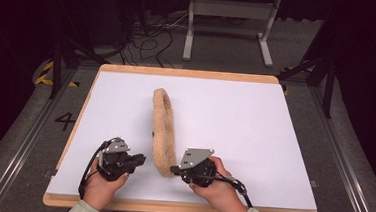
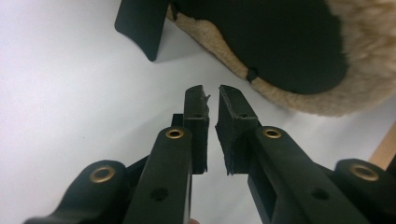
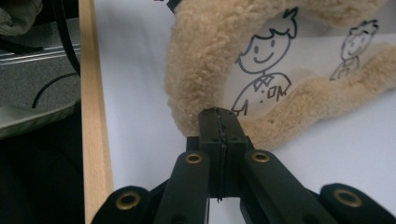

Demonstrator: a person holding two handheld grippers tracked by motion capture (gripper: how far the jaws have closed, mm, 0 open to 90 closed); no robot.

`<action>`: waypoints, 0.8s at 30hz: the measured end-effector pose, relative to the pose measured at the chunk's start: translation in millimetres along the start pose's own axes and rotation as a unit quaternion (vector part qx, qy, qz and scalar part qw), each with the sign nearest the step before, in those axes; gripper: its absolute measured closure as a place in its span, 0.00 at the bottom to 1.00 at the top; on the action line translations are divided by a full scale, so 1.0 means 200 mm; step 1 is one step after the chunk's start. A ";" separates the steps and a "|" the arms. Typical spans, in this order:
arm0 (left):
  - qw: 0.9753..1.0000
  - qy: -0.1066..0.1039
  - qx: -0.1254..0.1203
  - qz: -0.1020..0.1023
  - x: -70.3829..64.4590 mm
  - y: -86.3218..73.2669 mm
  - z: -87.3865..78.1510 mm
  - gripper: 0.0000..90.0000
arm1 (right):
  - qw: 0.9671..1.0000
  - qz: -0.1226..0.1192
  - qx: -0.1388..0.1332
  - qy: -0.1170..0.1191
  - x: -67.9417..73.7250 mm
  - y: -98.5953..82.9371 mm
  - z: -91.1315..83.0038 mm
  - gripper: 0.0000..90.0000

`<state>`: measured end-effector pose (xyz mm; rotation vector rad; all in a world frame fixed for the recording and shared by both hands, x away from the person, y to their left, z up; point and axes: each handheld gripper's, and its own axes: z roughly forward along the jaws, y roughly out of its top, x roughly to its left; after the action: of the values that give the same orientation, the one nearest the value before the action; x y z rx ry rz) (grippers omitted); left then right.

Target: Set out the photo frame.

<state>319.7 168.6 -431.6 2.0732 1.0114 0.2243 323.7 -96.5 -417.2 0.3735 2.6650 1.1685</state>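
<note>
Fleecy ring — seemingly touching right gripper

1. A white table with a light wooden rim.
2. A grey metal stand on the floor beyond the table's far edge.
3. Tangled black cables on the floor, far left.
4. Yellow-and-black hazard tape, left of the table.

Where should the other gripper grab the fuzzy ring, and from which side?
Probably the near part of the fuzzy ring, beside where the right gripper is shut against its near end. The band is thin enough for jaws to close across. The left gripper, slightly open, already points at it from the ring's left, so come from there.
</note>
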 end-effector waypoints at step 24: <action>0.998 -0.051 0.031 -0.011 0.01 -0.20 -0.14 0.63 | 1.000 -0.020 -0.015 0.015 0.11 0.15 0.18 0.98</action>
<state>283.7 201.0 -442.0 2.1060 0.9896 0.0753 318.6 -45.5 -421.4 0.2992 2.6631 1.2110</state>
